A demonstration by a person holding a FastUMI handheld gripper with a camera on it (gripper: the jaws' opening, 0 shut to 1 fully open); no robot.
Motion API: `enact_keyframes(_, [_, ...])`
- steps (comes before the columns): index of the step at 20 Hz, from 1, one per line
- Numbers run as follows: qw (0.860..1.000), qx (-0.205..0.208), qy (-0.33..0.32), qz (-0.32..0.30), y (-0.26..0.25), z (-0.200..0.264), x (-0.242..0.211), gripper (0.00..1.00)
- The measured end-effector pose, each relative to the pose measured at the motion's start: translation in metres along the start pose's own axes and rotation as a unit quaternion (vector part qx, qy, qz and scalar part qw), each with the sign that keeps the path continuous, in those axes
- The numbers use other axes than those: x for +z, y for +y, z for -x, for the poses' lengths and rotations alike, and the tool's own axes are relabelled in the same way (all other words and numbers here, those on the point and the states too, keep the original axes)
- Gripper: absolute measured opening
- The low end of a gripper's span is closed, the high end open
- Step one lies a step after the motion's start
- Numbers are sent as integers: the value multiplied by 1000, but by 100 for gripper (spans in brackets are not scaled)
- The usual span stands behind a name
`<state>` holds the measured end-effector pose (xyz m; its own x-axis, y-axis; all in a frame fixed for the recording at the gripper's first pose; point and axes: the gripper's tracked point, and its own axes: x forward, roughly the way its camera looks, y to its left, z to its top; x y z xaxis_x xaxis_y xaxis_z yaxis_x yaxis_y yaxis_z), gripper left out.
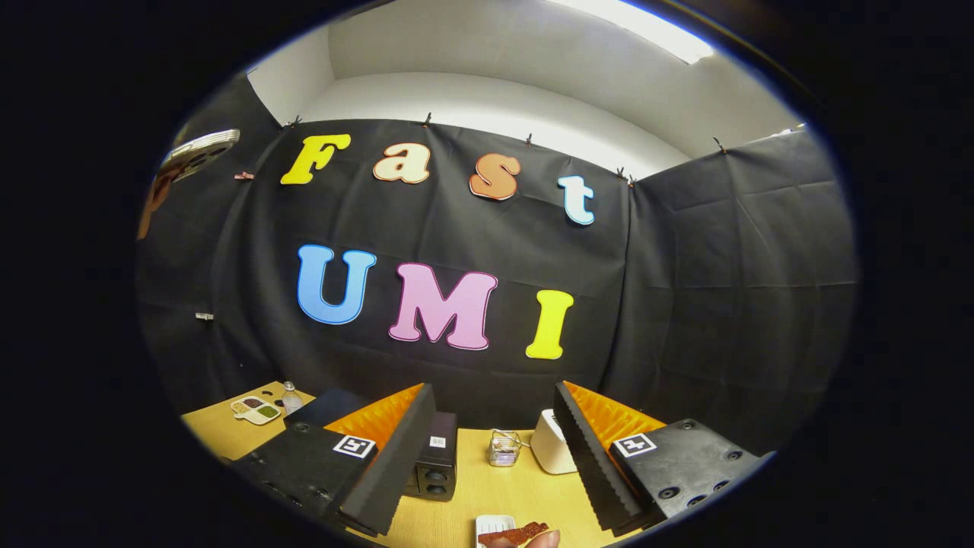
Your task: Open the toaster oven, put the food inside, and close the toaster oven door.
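Two fingers of the gripper (487, 457) stand wide apart, holding nothing, above a wooden table (525, 495). Far left: a sectioned tray (256, 409), a small bottle (290, 396). Behind the left finger, the black toaster oven (435, 464), door state unclear. Between the fingers: a glass jar (504, 447), a white appliance (552, 443). Nearest, a white dish (494, 527) with reddish food (514, 534), a fingertip (544, 540) touching it.

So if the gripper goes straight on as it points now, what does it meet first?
Probably the small wire basket on the table, just beyond the open jaws of the gripper; behind it hangs the black cloth wall. Depth is hard to judge.
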<state>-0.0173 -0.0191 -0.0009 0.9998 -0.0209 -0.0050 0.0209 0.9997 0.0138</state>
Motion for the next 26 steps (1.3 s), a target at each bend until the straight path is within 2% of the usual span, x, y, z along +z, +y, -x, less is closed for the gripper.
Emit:
enact_keyframes(15, [1000,2,3,-8,3,-2,-3,97])
enact_keyframes(22, [996,59,20,-65,88,-37,-48,97])
enact_keyframes(26, [993,77,54,-75,146,-70,-93,97])
